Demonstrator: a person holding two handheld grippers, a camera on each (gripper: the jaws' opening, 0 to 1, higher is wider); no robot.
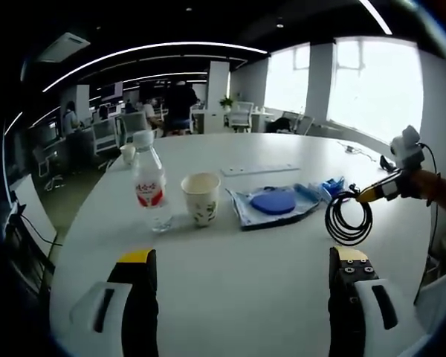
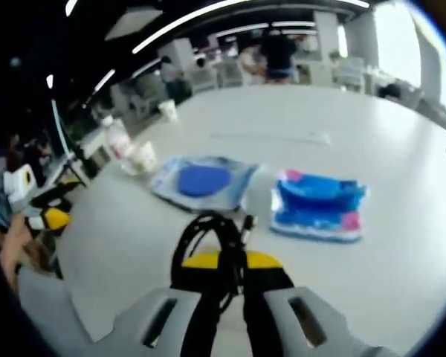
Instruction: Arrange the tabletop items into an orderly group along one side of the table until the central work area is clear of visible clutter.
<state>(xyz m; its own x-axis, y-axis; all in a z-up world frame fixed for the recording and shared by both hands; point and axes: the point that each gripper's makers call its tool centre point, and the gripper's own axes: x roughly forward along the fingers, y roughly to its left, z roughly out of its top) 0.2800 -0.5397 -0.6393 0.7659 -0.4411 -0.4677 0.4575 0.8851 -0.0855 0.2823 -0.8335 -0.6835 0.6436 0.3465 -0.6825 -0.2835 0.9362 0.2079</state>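
My left gripper (image 1: 241,256) stands open over the near part of the white round table (image 1: 230,297), nothing between its jaws. Beyond it are a clear water bottle (image 1: 150,186) with a red label, a paper cup (image 1: 201,197) and a blue disc in a clear bag (image 1: 273,202). A blue packet (image 1: 331,186) lies further right. From the right my right gripper (image 1: 366,196) holds a black cable coil (image 1: 348,217) just above the table. In the right gripper view that gripper (image 2: 230,260) is shut on the coil (image 2: 208,238), near the bagged disc (image 2: 204,181) and the blue-and-pink packet (image 2: 317,204).
A white strip (image 1: 260,169) lies mid-table and a second cup (image 1: 127,153) stands at the far edge. The left gripper (image 2: 52,207) and a hand show at the table's left side, with the bottle (image 2: 119,137) and cup (image 2: 143,158) behind. Office desks, chairs and people fill the background.
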